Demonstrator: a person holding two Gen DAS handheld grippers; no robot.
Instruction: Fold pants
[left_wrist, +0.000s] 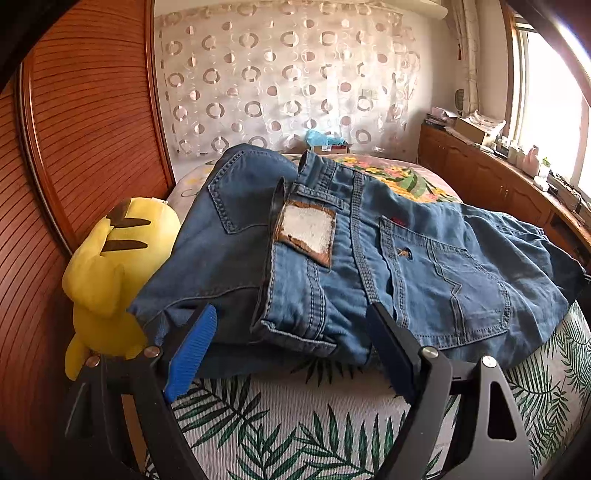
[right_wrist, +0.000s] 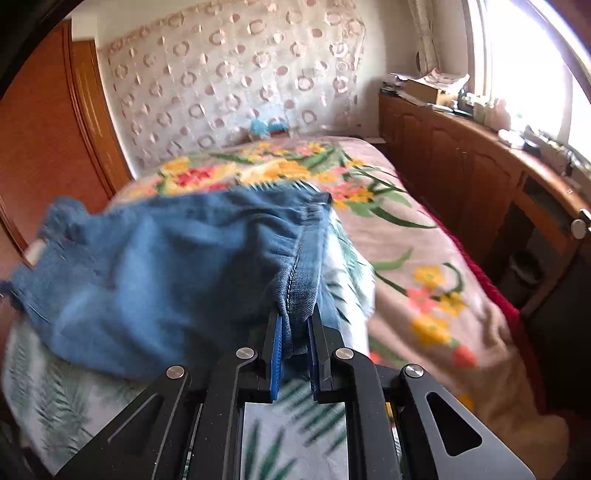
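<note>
Blue denim pants (left_wrist: 369, 251) lie on a leaf-print cloth (left_wrist: 280, 421) on the bed, waistband and back pockets facing up, a white patch near the belt line. My left gripper (left_wrist: 291, 325) stands open, its blue-padded fingers (left_wrist: 188, 354) wide on either side of the folded waistband edge without pressing it. In the right wrist view the pants (right_wrist: 147, 266) bunch to the left. My right gripper (right_wrist: 295, 321) is shut on a stitched hem of the pants, denim pinched between both pads.
A yellow plush toy (left_wrist: 107, 273) lies against the wooden headboard (left_wrist: 85, 122) left of the pants. A floral blanket (right_wrist: 424, 251) covers the bed's right side. Wooden cabinets (right_wrist: 461, 173) with clutter run under the bright window. A patterned curtain (left_wrist: 280, 74) hangs behind.
</note>
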